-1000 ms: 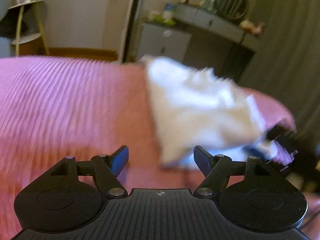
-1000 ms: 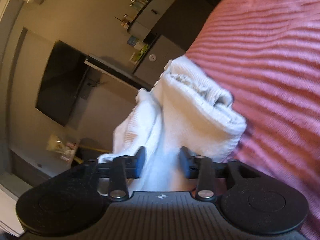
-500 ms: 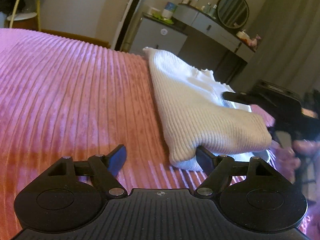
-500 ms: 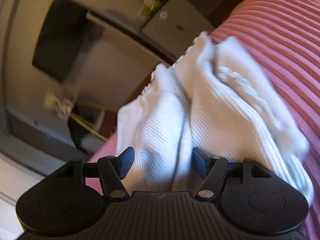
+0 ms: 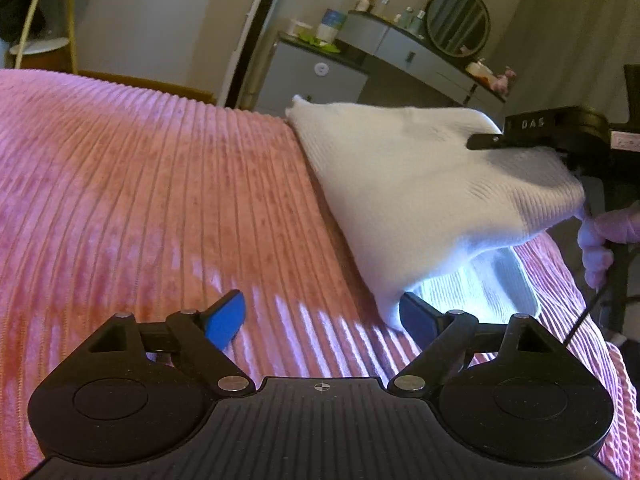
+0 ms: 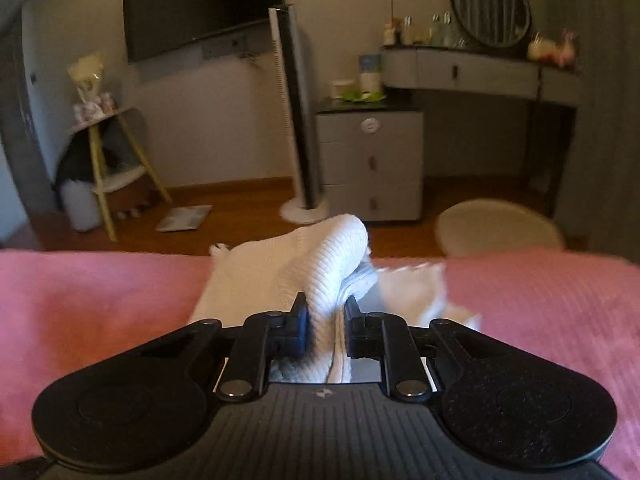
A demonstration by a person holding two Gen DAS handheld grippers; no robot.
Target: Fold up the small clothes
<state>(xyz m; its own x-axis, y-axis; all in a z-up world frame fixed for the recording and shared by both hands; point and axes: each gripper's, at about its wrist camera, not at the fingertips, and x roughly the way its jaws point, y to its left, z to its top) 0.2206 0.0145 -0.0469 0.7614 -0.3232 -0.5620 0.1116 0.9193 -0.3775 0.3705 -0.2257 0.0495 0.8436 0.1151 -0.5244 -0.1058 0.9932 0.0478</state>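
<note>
A white ribbed knit garment (image 5: 420, 184) lies folded on the pink corded bedspread (image 5: 140, 184). Its right side is lifted off the bed. My right gripper (image 6: 326, 316) is closing, its pads pressing a bunched fold of the garment (image 6: 332, 256) between them. In the left wrist view the right gripper (image 5: 486, 142) comes in from the right, with a person's hand (image 5: 608, 228) on its handle. My left gripper (image 5: 320, 312) hovers low over the bedspread, its jaws opening wide with only bedspread between them. Its right finger (image 5: 416, 316) sits at the garment's near corner.
Beyond the bed's far edge stand a tower fan (image 6: 296, 120), a grey drawer cabinet (image 6: 372, 160) and a dressing table with a round mirror (image 6: 492, 6). A yellow-legged shelf stand (image 6: 104, 160) is at the left. A round pale stool (image 6: 500, 228) is near the bed.
The right gripper rolled upright, rose and closed on a fold of the garment, lifting its right side. The left gripper's jaws spread wider and stayed near the garment's front corner.
</note>
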